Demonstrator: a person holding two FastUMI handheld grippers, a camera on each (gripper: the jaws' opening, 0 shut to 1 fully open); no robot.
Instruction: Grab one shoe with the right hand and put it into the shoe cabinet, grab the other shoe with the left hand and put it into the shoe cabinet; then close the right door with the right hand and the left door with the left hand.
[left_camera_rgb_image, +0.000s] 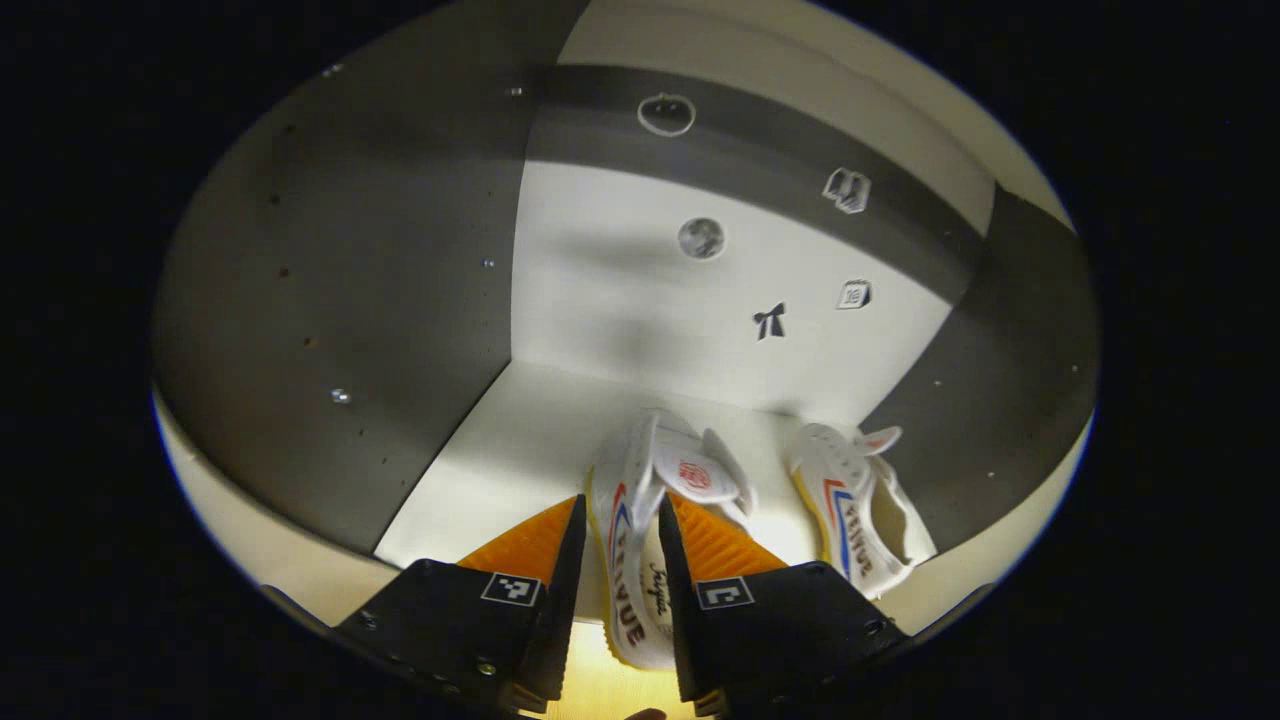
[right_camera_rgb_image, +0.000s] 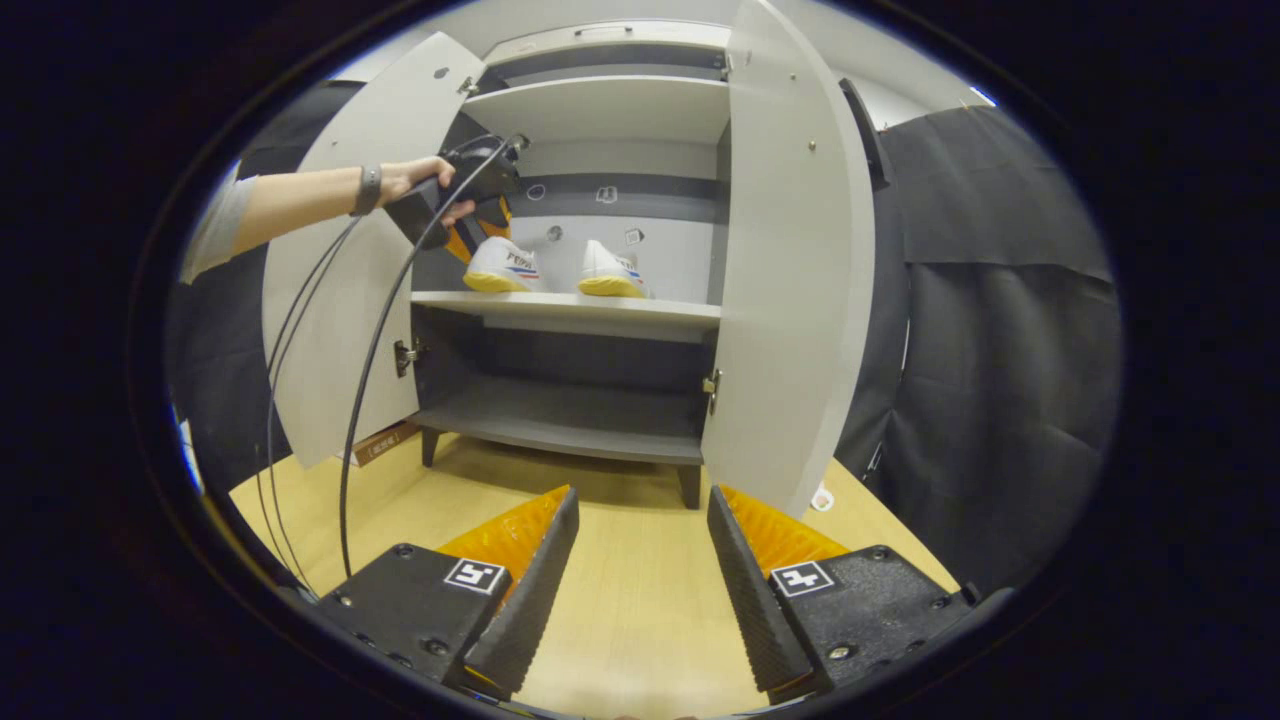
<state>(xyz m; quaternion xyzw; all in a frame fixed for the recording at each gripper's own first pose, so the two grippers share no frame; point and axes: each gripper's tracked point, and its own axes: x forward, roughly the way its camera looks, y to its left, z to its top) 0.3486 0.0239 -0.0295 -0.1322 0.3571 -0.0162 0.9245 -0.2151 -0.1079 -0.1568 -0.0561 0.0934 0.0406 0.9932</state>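
Left gripper (left_camera_rgb_image: 615, 560) clamps the left white sneaker (left_camera_rgb_image: 640, 540) on the shoe cabinet's (right_camera_rgb_image: 800, 300) middle shelf (right_camera_rgb_image: 570, 308), beside the other sneaker (left_camera_rgb_image: 865, 510). Right gripper (right_camera_rgb_image: 640, 560) hangs spread open, both doors wide.

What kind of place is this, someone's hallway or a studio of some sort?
Probably a recording booth set up like a home entryway: black cloth hangs as the wall, and a grey shoe cabinet with open doors stands on a pale wooden floor, two white shoes on its shelf.
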